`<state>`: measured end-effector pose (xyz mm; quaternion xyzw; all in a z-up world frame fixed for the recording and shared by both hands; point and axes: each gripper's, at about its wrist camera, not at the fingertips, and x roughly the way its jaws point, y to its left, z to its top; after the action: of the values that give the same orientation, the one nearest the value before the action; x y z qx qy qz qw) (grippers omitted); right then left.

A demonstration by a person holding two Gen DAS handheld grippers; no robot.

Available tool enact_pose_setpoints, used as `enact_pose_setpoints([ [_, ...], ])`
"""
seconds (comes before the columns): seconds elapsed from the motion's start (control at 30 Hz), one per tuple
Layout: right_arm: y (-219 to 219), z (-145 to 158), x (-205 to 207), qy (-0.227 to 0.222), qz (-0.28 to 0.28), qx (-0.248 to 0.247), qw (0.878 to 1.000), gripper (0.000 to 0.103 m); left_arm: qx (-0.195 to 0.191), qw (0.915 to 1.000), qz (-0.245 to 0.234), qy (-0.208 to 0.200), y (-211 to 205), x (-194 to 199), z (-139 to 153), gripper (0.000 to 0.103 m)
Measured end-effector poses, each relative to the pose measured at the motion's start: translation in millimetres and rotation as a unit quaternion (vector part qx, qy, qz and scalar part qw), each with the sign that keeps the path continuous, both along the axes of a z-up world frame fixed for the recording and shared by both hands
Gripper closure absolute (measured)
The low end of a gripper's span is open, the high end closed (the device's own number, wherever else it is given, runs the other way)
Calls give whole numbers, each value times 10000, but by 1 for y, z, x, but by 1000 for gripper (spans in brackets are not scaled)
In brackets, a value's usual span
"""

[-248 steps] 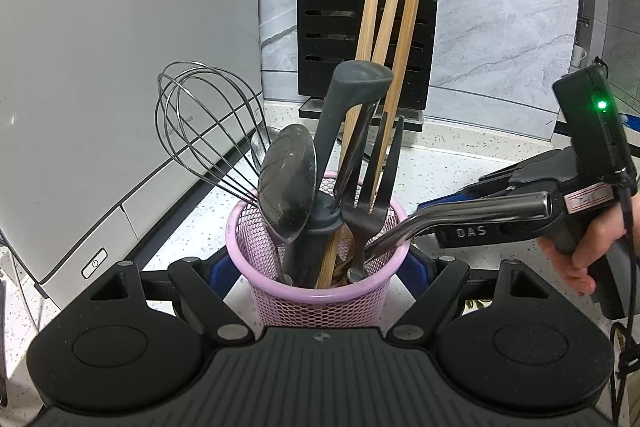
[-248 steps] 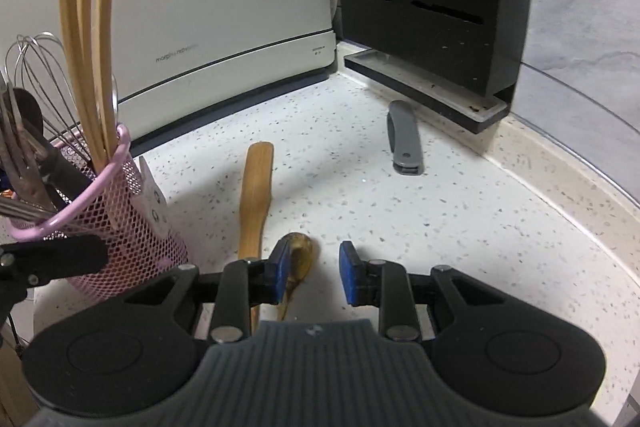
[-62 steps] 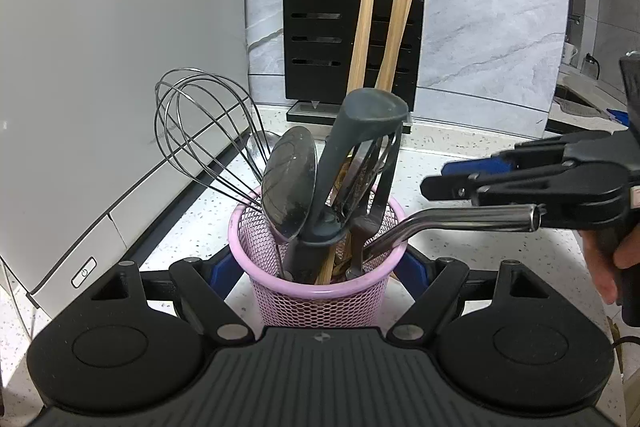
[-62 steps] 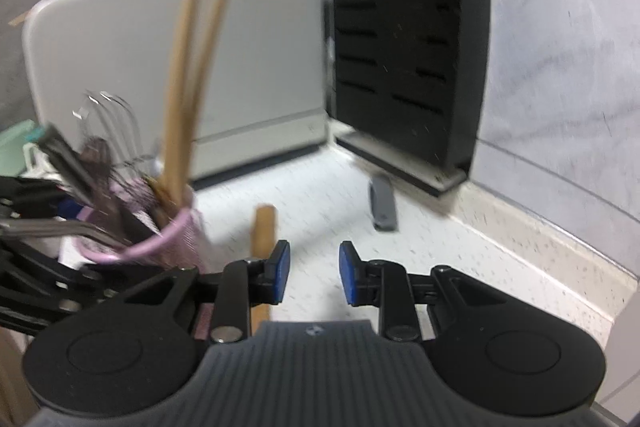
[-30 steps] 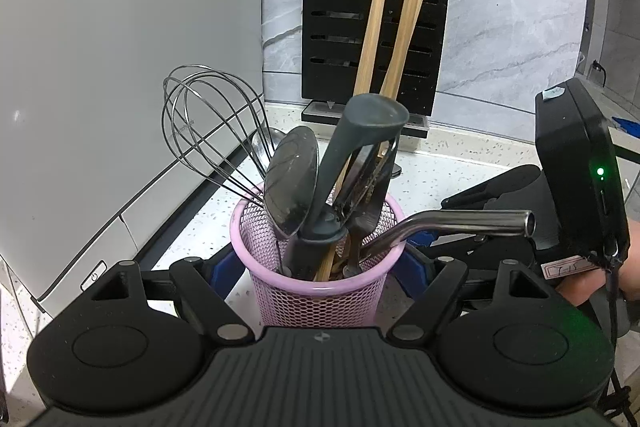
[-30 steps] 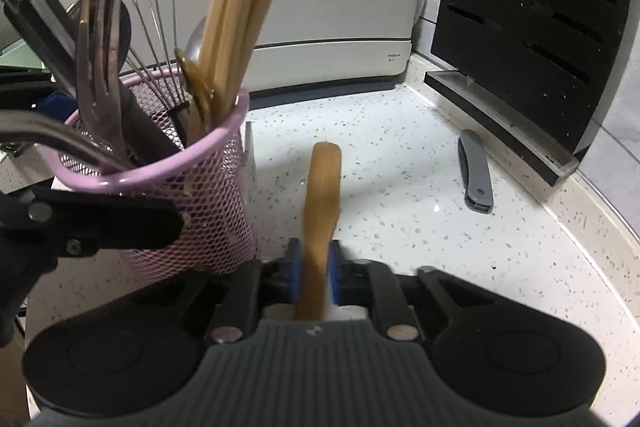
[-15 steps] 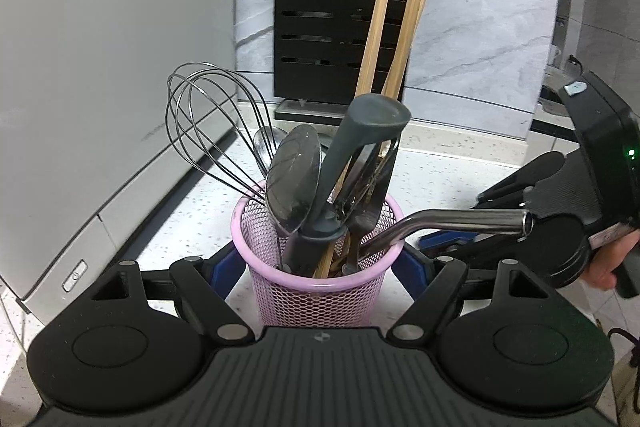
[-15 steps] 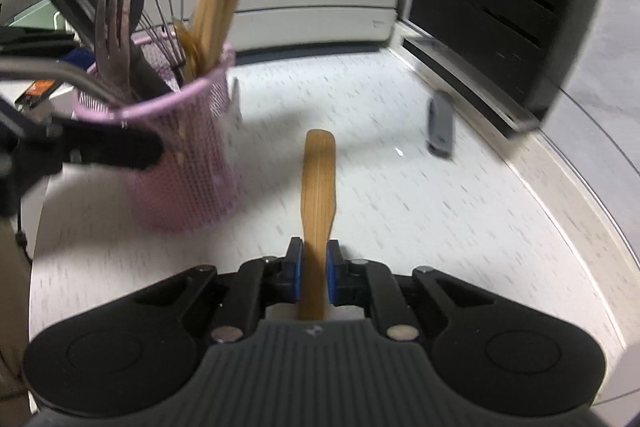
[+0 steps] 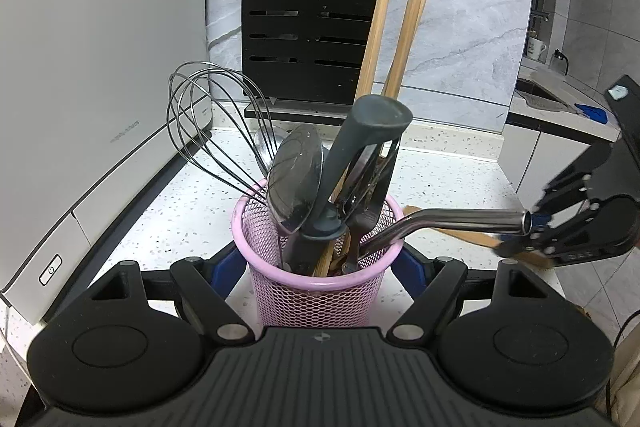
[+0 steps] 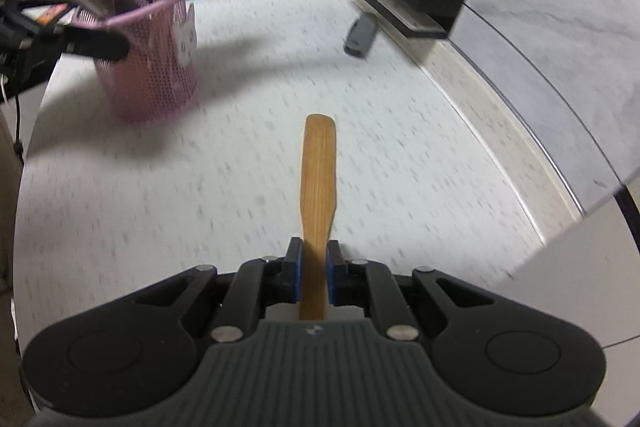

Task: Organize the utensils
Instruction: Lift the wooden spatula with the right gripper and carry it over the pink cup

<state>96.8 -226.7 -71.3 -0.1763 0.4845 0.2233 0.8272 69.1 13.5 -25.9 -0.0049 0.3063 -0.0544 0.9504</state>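
Note:
A pink mesh utensil holder [image 9: 320, 287] stands on the speckled counter, gripped between my left gripper's [image 9: 320, 263] blue pads. It holds a whisk [image 9: 212, 123], a metal spoon [image 9: 296, 183], a grey-handled tool [image 9: 360, 147], a fork, wooden sticks [image 9: 404, 27] and a bent steel handle [image 9: 460, 221]. My right gripper [image 10: 314, 273] is shut on a wooden spatula [image 10: 318, 179], held above the counter, right of the holder [image 10: 152, 55]. The right gripper also shows in the left wrist view [image 9: 532, 239].
A white appliance [image 9: 80, 87] stands at the left and a black knife block [image 9: 312, 15] at the back. A grey handled item [image 10: 362, 35] lies on the counter by the block's base. The counter's rounded edge [image 10: 520, 195] runs along the right.
My right gripper closed on the wooden spatula, lifted it and pulled back from the pink holder. My left gripper kept its hold on the holder.

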Motion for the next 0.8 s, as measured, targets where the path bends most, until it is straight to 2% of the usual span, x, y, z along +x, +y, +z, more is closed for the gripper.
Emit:
enact_pose_setpoints([
  [0.2,-26,2,-15,1,5,-151,9999,94,-21,9999,90,-51,-4,1,-2,12],
  [0.43,-34,4,-21,-84,-229,70,9997,93,-36,9999,137,-86,-5,2,-3,12],
  [0.5,-39,9,-27,-121,-393,247,9988,84,-51,9999,140,-87,-4,2,-3,12],
  [0.53,-44,12,-28,-150,-583,412,9973,74,-62,9998,143,-84,-4,2,-3,12],
  [0.57,-51,14,-29,-159,-805,598,9948,70,-72,9998,141,-79,-4,3,-3,12],
  [0.6,-61,16,-30,-105,-1103,865,9901,70,-84,9998,146,-73,-3,3,-3,11],
  [0.7,-96,16,-40,167,-2067,1854,9605,70,-84,9998,144,-71,-3,3,-3,11],
  [0.77,-117,9,-50,364,-2645,2379,9339,69,-84,9998,141,-72,-3,3,-3,11],
  [0.8,-128,3,-56,492,-2918,2689,9166,69,-84,9998,141,-72,-3,3,-3,11],
])
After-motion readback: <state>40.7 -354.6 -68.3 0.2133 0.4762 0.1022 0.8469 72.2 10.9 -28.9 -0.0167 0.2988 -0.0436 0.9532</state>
